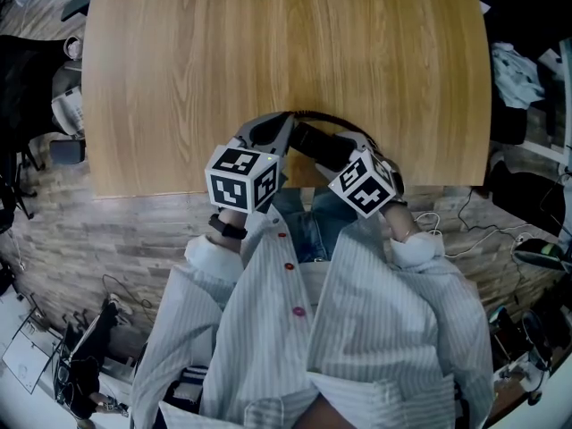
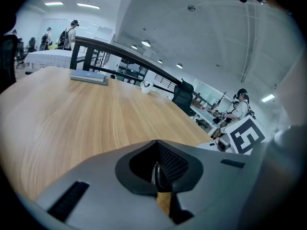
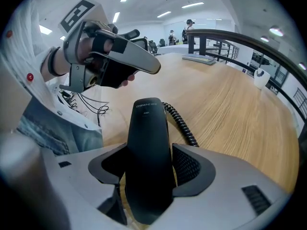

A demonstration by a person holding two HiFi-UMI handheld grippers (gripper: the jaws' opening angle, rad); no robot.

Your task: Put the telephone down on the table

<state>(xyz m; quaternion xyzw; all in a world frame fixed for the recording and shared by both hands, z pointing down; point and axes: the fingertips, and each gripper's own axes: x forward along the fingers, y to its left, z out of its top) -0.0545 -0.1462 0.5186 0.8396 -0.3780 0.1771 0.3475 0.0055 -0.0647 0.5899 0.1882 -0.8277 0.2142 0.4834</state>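
1 black telephone handset [image 3: 148, 128] pinched betw. right gripper [image 3: 149, 171] fingers, over near edge of wooden table [image 3: 230, 109], 1 coiled cord [image 3: 181, 123] trailing past the tips, handset's small print unreadable, left gripper [image 2: 158, 171] fingers pressed together, 1 book [image 2: 88, 76] far beyond them.

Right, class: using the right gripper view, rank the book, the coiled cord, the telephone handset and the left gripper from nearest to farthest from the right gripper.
1. Telephone handset: held between the fingers of the right gripper.
2. Coiled cord: just beyond, trailing to the right.
3. Left gripper: higher up, at the left.
4. Book: far end of the table.
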